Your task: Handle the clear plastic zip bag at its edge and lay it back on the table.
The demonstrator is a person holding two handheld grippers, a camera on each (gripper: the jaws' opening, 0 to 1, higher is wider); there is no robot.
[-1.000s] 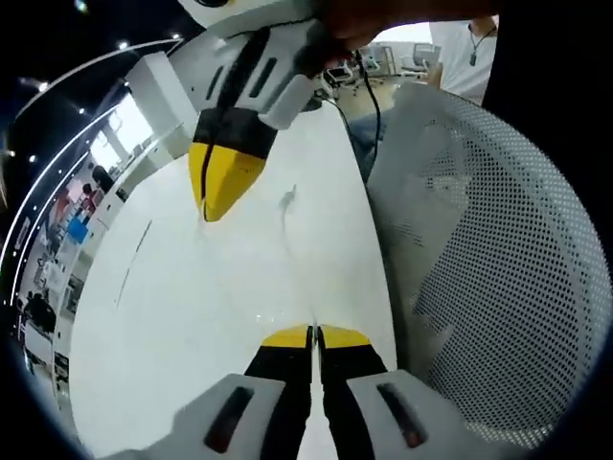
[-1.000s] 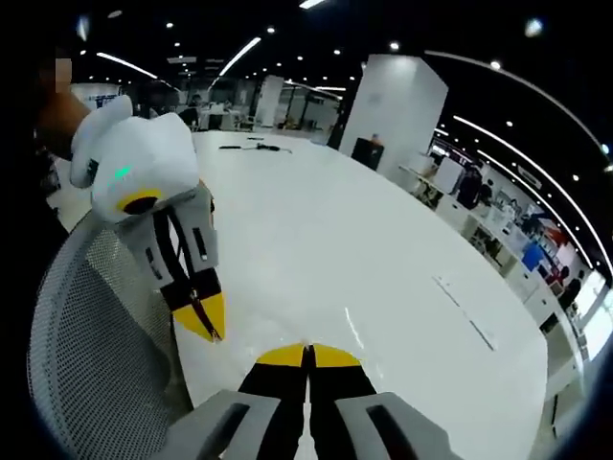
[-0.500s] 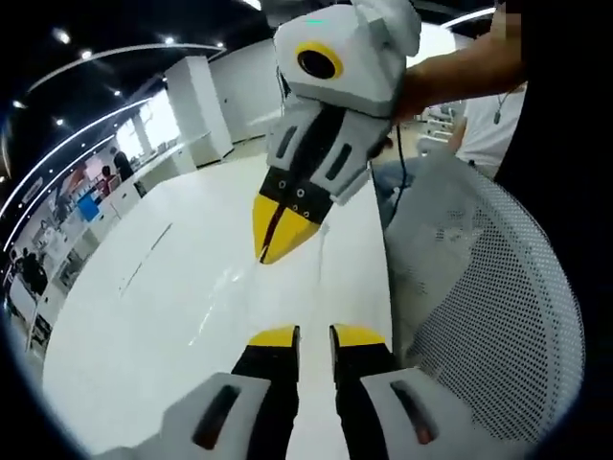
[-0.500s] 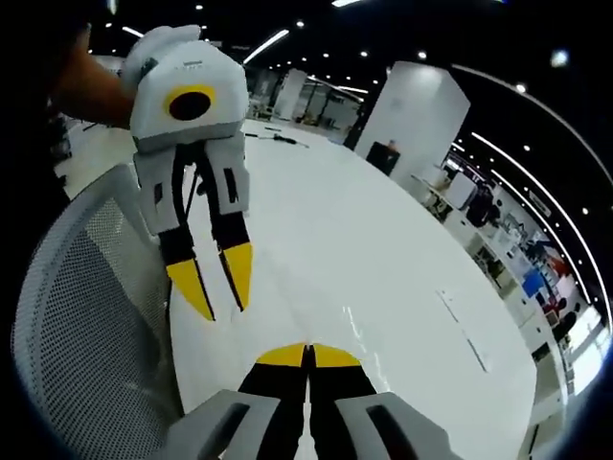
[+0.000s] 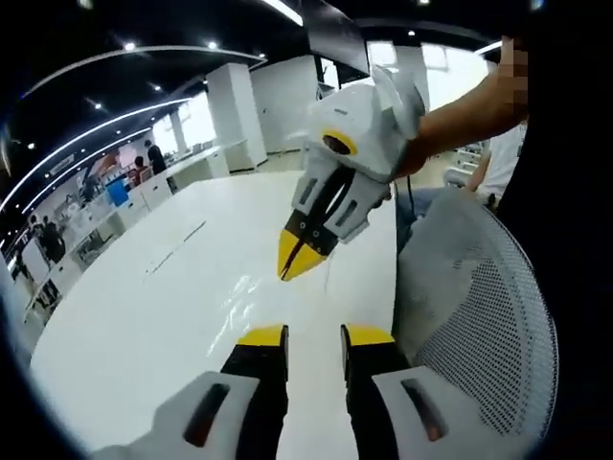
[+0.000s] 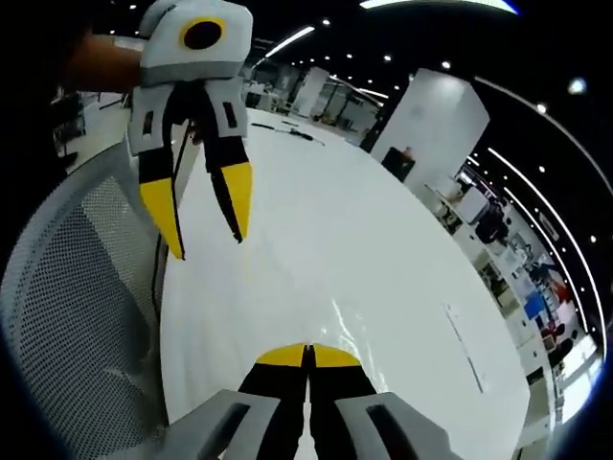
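the right tongs (image 6: 308, 356) were seen pressed together, apparently pinching the bag (image 6: 326, 287) edge, which was barely discernible over the tabletop (image 6: 383, 249) near edge. the left tongs (image 5: 314, 335) were parted, empty. the film could be dropped crumpled if released aloft.

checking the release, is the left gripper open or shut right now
Open: in the right gripper view the left gripper shows its yellow tips spread apart, with nothing visible between them.
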